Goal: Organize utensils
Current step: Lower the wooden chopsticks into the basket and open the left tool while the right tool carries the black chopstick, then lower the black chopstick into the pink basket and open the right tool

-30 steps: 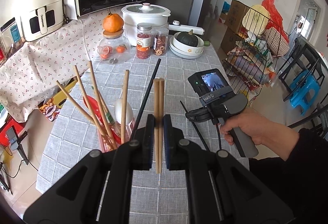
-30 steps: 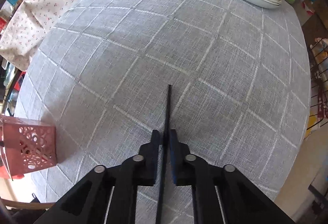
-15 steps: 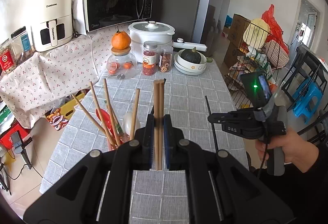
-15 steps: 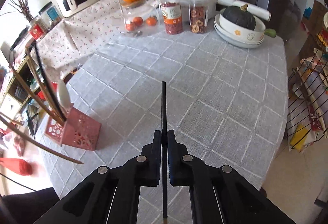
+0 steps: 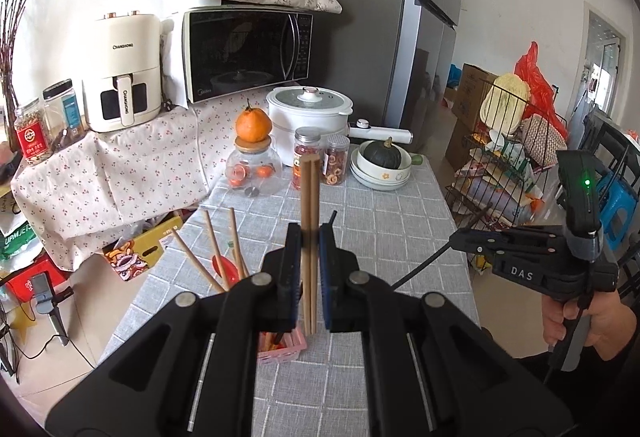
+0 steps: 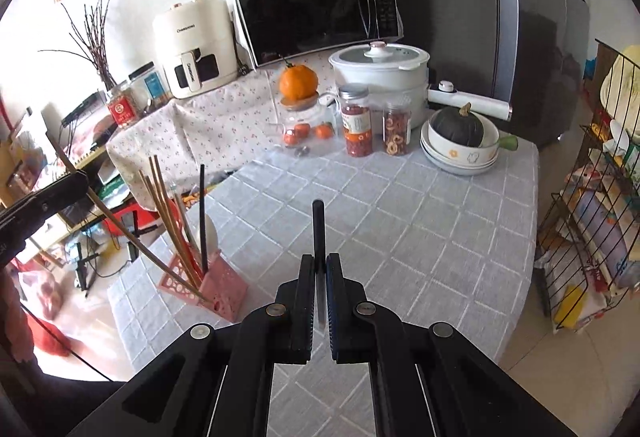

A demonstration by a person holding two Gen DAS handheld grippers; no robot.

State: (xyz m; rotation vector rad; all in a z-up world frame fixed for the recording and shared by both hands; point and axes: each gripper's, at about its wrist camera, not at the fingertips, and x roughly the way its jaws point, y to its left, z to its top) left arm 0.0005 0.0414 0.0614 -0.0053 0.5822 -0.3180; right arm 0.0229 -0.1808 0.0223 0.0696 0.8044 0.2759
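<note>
Wooden chopsticks (image 5: 310, 205) stand clamped in my left claw (image 5: 310, 273), their length running straight ahead; the pink holder (image 5: 282, 347) sits just below-left of it. From my right claw (image 6: 319, 277), pinching one black chopstick (image 6: 318, 233) pointing forward, that holder (image 6: 218, 291) lies low to the left.

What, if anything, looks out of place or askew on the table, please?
Nothing is spilled or damaged. The only oddity is an orange balanced on the lid of the glass jar, near the table's far edge, where it could roll off.
</note>
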